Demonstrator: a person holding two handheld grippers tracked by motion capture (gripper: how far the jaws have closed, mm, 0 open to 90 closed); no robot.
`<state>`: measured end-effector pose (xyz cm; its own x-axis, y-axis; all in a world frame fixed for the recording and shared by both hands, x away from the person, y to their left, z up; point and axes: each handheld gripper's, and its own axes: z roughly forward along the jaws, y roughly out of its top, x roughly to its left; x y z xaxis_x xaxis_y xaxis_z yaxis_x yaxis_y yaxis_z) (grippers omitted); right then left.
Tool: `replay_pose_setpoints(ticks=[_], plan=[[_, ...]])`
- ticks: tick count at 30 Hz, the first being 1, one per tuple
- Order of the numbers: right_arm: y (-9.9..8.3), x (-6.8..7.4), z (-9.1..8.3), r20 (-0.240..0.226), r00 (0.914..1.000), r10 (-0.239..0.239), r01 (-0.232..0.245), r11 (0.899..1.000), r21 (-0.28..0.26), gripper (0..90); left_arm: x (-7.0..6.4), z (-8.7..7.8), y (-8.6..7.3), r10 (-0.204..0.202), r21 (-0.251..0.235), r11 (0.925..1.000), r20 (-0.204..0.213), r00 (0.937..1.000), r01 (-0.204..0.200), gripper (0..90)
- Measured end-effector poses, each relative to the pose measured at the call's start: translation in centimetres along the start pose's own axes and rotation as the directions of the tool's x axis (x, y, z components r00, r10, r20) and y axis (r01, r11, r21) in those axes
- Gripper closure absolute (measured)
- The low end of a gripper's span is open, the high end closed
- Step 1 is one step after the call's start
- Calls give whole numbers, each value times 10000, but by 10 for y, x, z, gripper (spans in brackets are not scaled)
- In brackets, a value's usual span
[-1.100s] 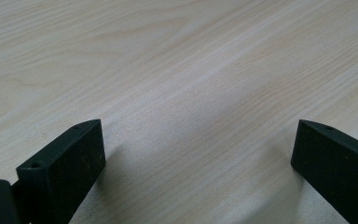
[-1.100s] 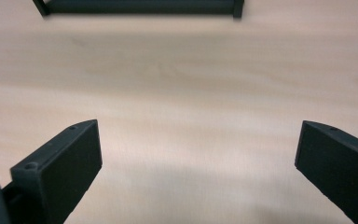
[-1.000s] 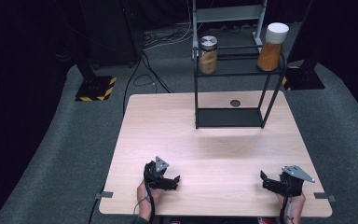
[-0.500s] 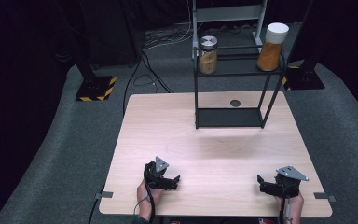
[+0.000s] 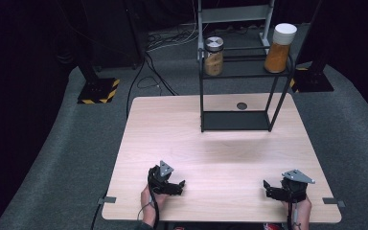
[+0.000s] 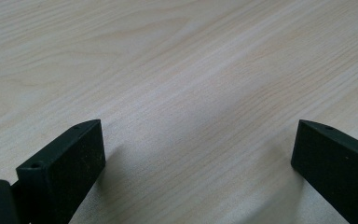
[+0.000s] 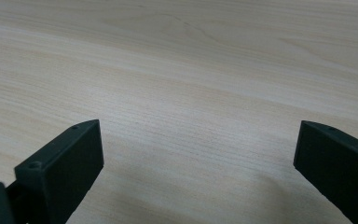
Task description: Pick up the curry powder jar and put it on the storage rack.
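My left gripper (image 5: 180,186) rests low over the near left part of the wooden table (image 5: 211,148), held by a hand, its jaws pointing right. In the left gripper view, the left gripper (image 6: 198,154) is open, with bare wood between its jaws. Near the front right corner, my right gripper (image 5: 267,189) points left. The right gripper view shows the right gripper (image 7: 198,156) open over bare wood as well, holding nothing.
A black wire shelf rack (image 5: 237,120) stands at the table's far side. On its top shelf are a glass jar with a metal lid (image 5: 213,56) and a taller orange-filled jar with a white lid (image 5: 280,48). A small dark disc (image 5: 241,106) lies behind the rack's base.
My right gripper has shifted slightly to the left along the table's front edge. The left gripper has stayed where it was.
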<state>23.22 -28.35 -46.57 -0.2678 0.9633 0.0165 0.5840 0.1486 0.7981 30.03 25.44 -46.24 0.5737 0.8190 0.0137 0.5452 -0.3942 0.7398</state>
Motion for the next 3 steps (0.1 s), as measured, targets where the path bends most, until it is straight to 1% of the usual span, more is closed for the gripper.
replay_pose_setpoints(ticks=[3], plan=[[4, -2, 2, -129, 9999, -81, 84, 9998, 202, 9, -1, 0, 0, 1, -3, 10000, -41, 10000, -1, 20]])
